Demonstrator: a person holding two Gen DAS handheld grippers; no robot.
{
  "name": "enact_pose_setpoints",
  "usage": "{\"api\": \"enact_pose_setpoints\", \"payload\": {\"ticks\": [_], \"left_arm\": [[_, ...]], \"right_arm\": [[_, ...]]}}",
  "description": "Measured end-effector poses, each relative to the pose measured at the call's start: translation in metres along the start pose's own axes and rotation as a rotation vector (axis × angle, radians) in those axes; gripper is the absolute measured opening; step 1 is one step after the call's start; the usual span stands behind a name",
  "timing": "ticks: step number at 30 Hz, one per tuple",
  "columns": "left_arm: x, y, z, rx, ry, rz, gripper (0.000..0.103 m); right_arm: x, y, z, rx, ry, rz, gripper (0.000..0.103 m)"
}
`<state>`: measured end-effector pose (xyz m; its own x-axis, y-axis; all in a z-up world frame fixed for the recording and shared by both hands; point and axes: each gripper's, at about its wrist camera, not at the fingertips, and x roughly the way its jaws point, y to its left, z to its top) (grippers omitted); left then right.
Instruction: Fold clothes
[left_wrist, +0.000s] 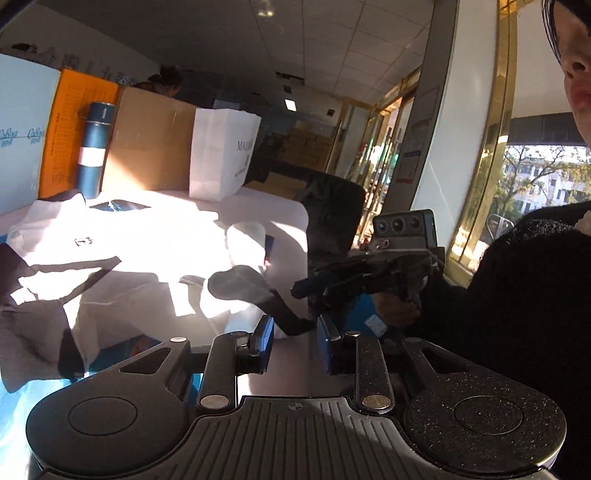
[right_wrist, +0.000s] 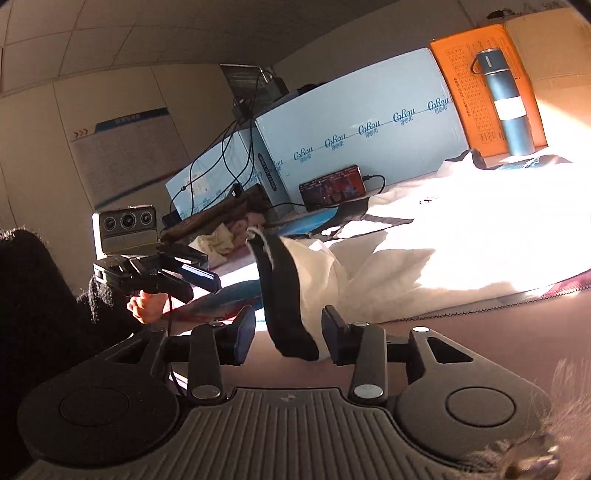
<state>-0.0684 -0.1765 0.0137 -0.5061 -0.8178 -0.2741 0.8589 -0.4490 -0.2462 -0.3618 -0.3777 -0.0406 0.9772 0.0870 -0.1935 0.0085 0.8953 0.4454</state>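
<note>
A white garment with black trim lies spread on the table in bright sun. Its black-cuffed sleeve reaches toward the near edge. In the left wrist view the cuff's end lies just ahead of my left gripper, whose pads stand apart and do not press it. In the right wrist view the cuff hangs between the pads of my right gripper, close to the right finger, with a clear gap on the left. Each view also shows the other gripper beside the sleeve.
Along the table's far side stand a light-blue box, an orange box, a blue flask, a cardboard box and a white paper bag. A phone with cables leans there. A black chair stands beyond the table.
</note>
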Motion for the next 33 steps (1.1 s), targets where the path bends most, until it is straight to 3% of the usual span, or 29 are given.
{"api": "enact_pose_setpoints", "payload": {"ticks": [1,3,5,7,11,13,16,19,21,22,24,28,33], "left_arm": [[0.001,0.001,0.005,-0.002,-0.043,0.061,0.068],[0.009,0.007,0.014,-0.040,-0.112,0.138,0.078],[0.025,0.014,0.022,-0.058,-0.130,0.164,0.080],[0.043,0.018,0.024,-0.055,-0.095,0.182,0.081],[0.066,0.024,0.021,-0.053,-0.020,0.211,0.081],[0.069,0.026,0.016,-0.061,0.009,0.219,0.082],[0.063,0.030,0.013,-0.086,-0.008,0.214,0.089],[0.062,0.032,0.011,-0.109,0.000,0.247,0.089],[0.062,0.031,0.011,-0.108,0.003,0.266,0.089],[0.062,0.030,0.010,-0.107,0.003,0.275,0.089],[0.060,0.029,0.010,-0.105,-0.002,0.287,0.089],[0.057,0.031,0.010,-0.121,-0.009,0.315,0.089],[0.053,0.042,0.010,-0.178,-0.021,0.376,0.089]], "right_arm": [[-0.002,-0.004,0.005,0.033,-0.055,-0.051,0.056],[-0.003,-0.013,0.018,0.108,-0.164,-0.196,0.064],[0.004,-0.022,0.031,0.174,-0.228,-0.368,0.064],[0.019,-0.031,0.045,0.227,-0.243,-0.550,0.064],[0.056,-0.053,0.064,0.336,-0.172,-1.001,0.065],[0.071,-0.063,0.067,0.357,-0.136,-1.120,0.064],[0.089,-0.072,0.061,0.296,-0.083,-1.201,0.065],[0.106,-0.068,0.052,0.183,-0.033,-1.305,0.060],[0.108,-0.064,0.046,0.128,-0.023,-1.348,0.036],[0.104,-0.063,0.043,0.117,-0.038,-1.354,0.030],[0.085,-0.061,0.039,0.140,-0.088,-1.339,0.007],[0.035,-0.039,0.026,0.203,-0.239,-1.333,0.003],[-0.016,-0.031,-0.001,0.356,-0.308,-1.327,0.003]]}}
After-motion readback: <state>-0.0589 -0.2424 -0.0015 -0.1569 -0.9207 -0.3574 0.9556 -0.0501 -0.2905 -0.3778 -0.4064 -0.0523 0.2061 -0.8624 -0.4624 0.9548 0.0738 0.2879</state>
